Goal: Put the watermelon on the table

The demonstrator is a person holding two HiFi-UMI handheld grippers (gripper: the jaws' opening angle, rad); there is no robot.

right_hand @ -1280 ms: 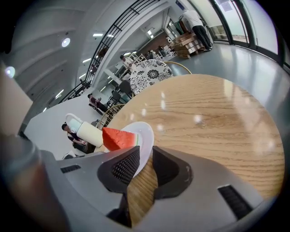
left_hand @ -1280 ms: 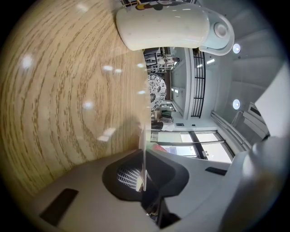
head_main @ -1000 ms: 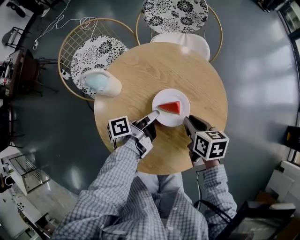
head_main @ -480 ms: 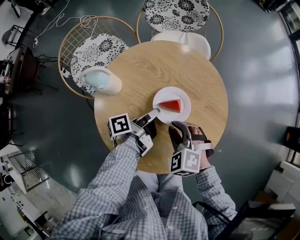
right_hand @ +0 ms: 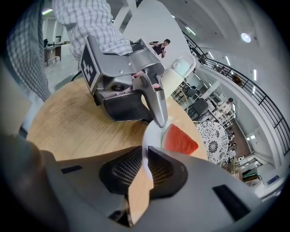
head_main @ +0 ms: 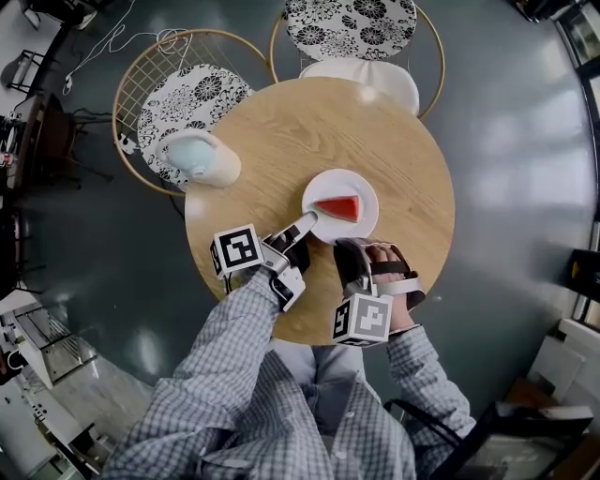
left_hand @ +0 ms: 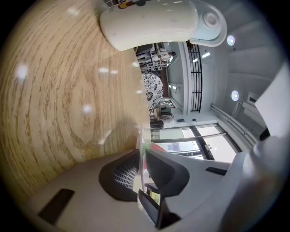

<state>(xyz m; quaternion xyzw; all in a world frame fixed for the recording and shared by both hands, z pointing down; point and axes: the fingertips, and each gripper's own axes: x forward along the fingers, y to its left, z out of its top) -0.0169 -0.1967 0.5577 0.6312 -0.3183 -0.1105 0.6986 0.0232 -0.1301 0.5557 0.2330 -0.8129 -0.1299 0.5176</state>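
A red watermelon wedge [head_main: 339, 207] lies on a white plate [head_main: 362, 187] on the round wooden table [head_main: 281, 141]. My left gripper [head_main: 309, 221] comes in from the left and is shut on the plate's near-left rim; in the left gripper view [left_hand: 141, 156] the thin rim runs edge-on between its pads. My right gripper [head_main: 350, 246] sits at the plate's near rim. In the right gripper view its jaws [right_hand: 146, 156] close on the white rim [right_hand: 152, 133], with the wedge [right_hand: 180, 140] just beyond and the left gripper [right_hand: 161, 122] opposite.
A pale mint and white jug-like vessel [head_main: 200, 159] lies on its side at the table's left edge. Two wire chairs with black-and-white floral cushions [head_main: 192, 103] [head_main: 352, 28] stand behind the table. Grey floor surrounds it.
My right gripper has rolled over and shifted left, from beside the plate's near-right edge to its near rim. The left gripper and the plate have stayed put.
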